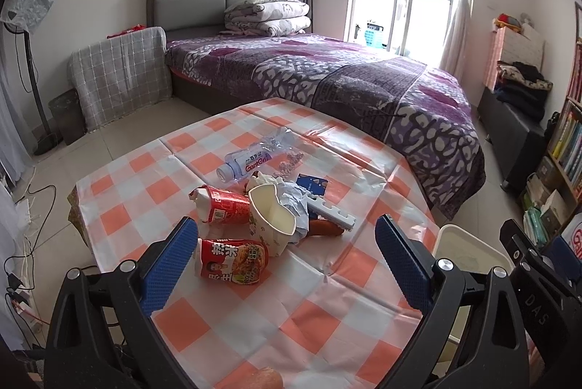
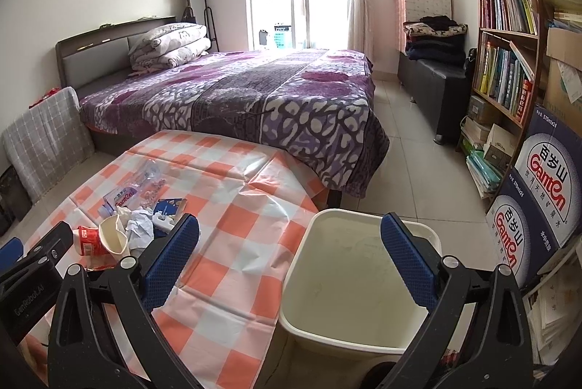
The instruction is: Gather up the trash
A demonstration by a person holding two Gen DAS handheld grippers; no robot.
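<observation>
Left wrist view: left tool point(image 1: 287, 252) spread wide, empty, over worktop point(image 1: 254, 327). Red noodle cup point(image 1: 232, 260) lies just beside its left finger; second red cup point(image 1: 222, 203), white paper cup point(image 1: 271, 218), crumpled paper point(image 1: 296, 198) and Ganten bottle point(image 1: 251, 158) clustered mid-worktop. Right wrist view: right tool point(image 2: 291, 252) wide, empty, above white trash bin point(image 2: 349, 283) at worktop's right edge.
</observation>
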